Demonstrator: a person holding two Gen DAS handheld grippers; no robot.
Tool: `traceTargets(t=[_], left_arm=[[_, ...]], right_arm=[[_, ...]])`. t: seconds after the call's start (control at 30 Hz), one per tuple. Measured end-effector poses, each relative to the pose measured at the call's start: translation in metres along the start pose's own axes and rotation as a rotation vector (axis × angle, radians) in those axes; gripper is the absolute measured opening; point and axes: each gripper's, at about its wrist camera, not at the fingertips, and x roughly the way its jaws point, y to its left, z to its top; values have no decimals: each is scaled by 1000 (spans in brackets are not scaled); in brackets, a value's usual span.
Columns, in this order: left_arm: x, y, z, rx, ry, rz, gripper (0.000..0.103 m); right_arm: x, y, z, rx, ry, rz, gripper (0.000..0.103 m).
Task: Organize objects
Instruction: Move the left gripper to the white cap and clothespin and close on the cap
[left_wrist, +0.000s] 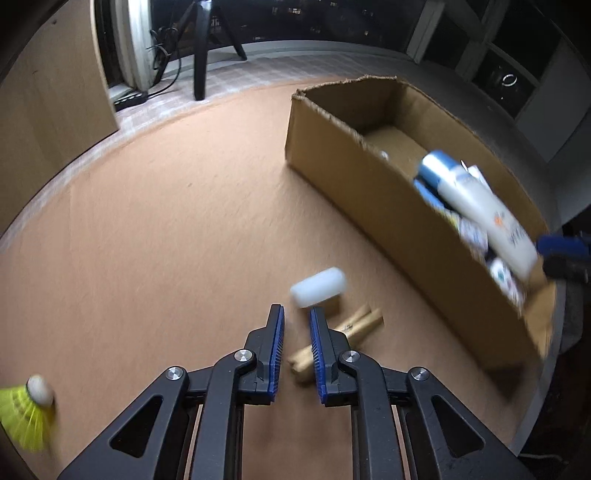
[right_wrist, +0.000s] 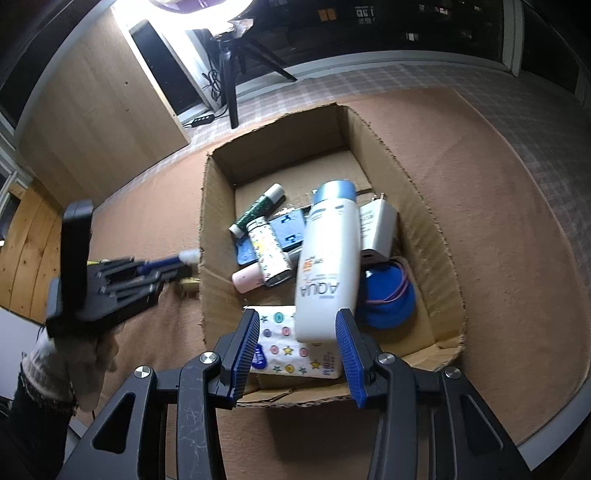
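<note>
Your left gripper (left_wrist: 297, 325) sits low centre of the left wrist view, jaws nearly together with only a narrow gap between the blue pads. Nothing is in that gap. The white capsule (left_wrist: 318, 287) lies just past the fingertips, slightly right of them, and the wooden clothespins (left_wrist: 343, 338) lie behind and under the right finger (left_wrist: 318, 354). The picture is smeared there, so you cannot tell whether a pad touches either one.

- Risk: with the jaws this narrow, the capsule will not fit between them. Push forward and you likely roll it away across the brown mat (left_wrist: 166, 221).
- Risk: the right finger could drag the clothespins along and scatter them.
- The yellow shuttlecock (left_wrist: 26, 413) lies at the lower left edge, well apart, not yet put away.

Your right gripper (right_wrist: 297, 347) is at lower centre of the right wrist view, jaws about half open. The white lotion bottle (right_wrist: 328, 258) stands tilted between them over the cardboard box (right_wrist: 436, 236). The right pad seems to meet the bottle's bottom corner; the left pad stands clear of it. Whether that counts as a real hold, you cannot tell.

- Risk: a one-sided grip could let the bottle tip onto the small tubes (right_wrist: 258, 210) and the blue pouch (right_wrist: 388, 295) lying in the box.
- The box's near corner is already crowded; the far end, toward the upper part of the frame, is bare.
</note>
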Motion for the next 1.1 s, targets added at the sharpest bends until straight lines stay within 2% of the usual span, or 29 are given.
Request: traceTargets(t=[0.13, 0.27, 0.33, 0.4, 0.5, 0.73, 0.83, 0.87, 1.1], left_arm=[[-21, 6, -6, -33, -36, 5, 15], [-29, 9, 2, -49, -58, 5, 18], [-25, 5, 9, -40, -55, 7, 25], [-17, -2, 14, -22, -39, -5, 41], [-6, -16, 20, 22, -25, -6, 48], [12, -23, 21, 23, 7, 43, 47], [9, -15, 17, 13, 1, 56, 36], [7, -12, 15, 6, -1, 59, 29], [-5, 9, -4, -24, -18, 63, 28]], right_arm=[[1, 7, -1, -7, 2, 9, 39], [2, 15, -3, -19, 8, 16, 39], [2, 17, -3, -22, 7, 18, 39], [1, 18, -4, -23, 6, 22, 39], [0, 17, -5, -19, 6, 19, 39], [-3, 14, -6, -9, 3, 15, 39], [-4, 19, -6, -17, 1, 21, 39], [-4, 20, -6, -20, 0, 24, 39], [-4, 48, -4, -77, -5, 69, 39]])
